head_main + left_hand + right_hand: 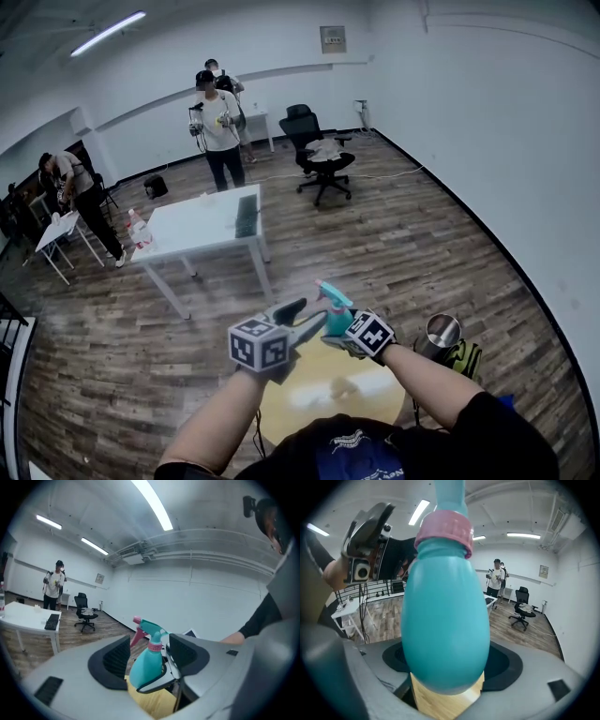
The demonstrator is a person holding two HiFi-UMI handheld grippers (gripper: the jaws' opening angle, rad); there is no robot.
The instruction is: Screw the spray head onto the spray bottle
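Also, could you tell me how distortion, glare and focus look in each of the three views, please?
Head view: heavy fisheye bows the floor, and light glares off the round wooden table. Left gripper view: dark vignetted corners, with the spray bottle sharp. Right gripper view: the spray bottle fills the middle, very close and slightly soft.

The left gripper (149,649) and right gripper (445,667) have smooth grey shells, with black ribbed pads (114,659) on the inner faces of the fingers (202,654). Behind the fingers each carries a white cube (258,344) of black square markers. The person wears a black sleeve (483,424) and seemingly a blue-printed top (356,450).
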